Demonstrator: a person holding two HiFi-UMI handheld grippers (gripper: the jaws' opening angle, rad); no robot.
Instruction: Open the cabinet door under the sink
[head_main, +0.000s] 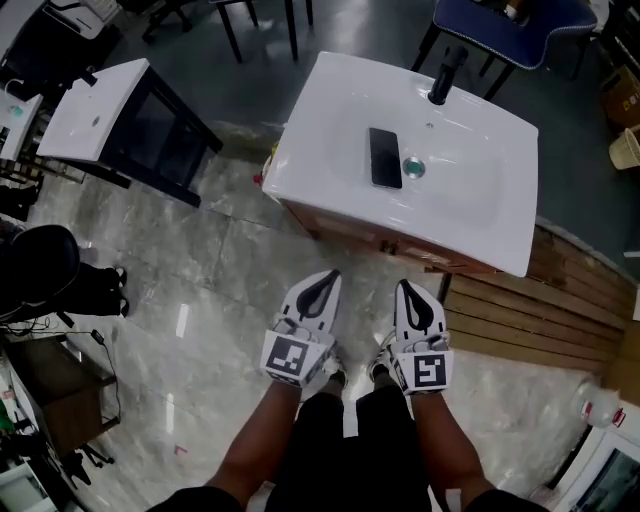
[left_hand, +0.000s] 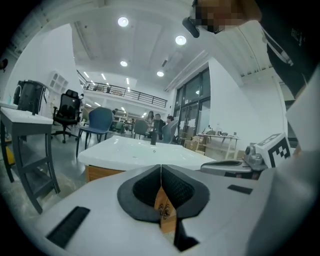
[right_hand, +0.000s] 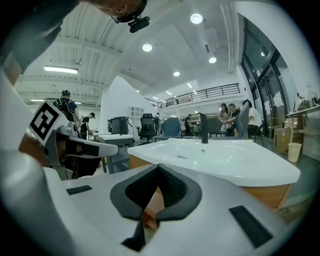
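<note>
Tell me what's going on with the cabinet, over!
Left gripper and right gripper both shut, empty, side by side short of the sink. Cabinet beneath it untouched. Nothing seen blocking it; a black phone lies in the basin.

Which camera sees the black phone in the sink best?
The head view: it looks down on the phone, lying flat in the white sink beside the drain. The right gripper view shows it only as a thin dark sliver; in the left gripper view I cannot make it out.

glossy marble floor (head_main: 200, 290), wooden decking (head_main: 560, 300) at right, a blue chair (head_main: 510, 25) further off; round ceiling lights (left_hand: 123, 21), tall windows (left_hand: 192, 107).
</note>
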